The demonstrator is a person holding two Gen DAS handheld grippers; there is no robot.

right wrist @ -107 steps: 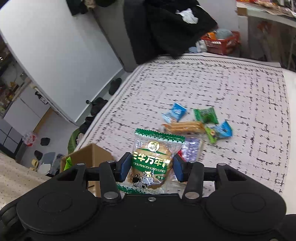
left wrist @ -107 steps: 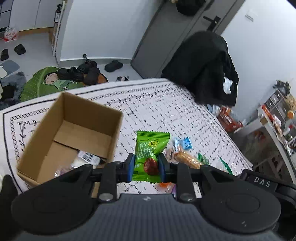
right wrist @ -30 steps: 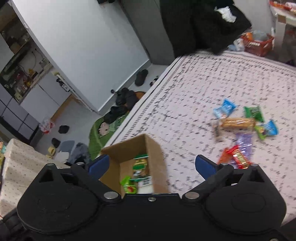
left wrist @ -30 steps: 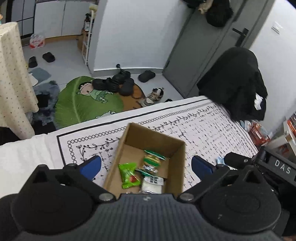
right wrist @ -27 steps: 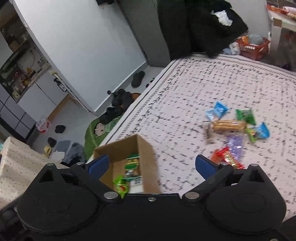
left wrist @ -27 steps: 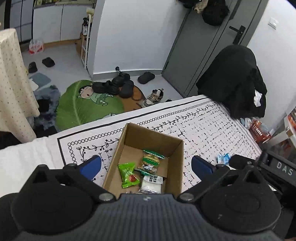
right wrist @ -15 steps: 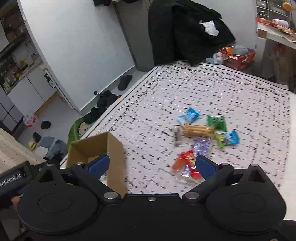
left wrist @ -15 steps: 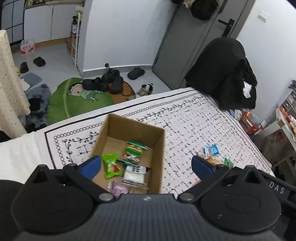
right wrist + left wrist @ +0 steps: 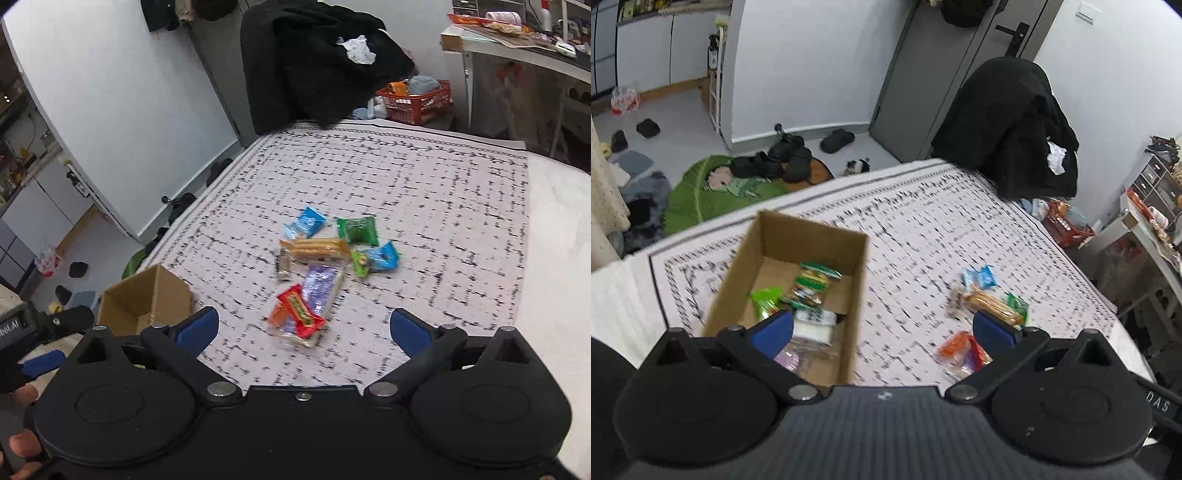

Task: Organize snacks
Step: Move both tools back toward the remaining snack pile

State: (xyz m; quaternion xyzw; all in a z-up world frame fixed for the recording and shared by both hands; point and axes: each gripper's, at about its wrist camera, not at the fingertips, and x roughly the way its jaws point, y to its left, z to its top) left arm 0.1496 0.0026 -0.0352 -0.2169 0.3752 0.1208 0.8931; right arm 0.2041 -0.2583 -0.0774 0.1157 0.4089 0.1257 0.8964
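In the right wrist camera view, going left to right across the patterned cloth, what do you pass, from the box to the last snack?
cardboard box → red and orange packets → long biscuit pack → dark green packet → blue packet on the far right
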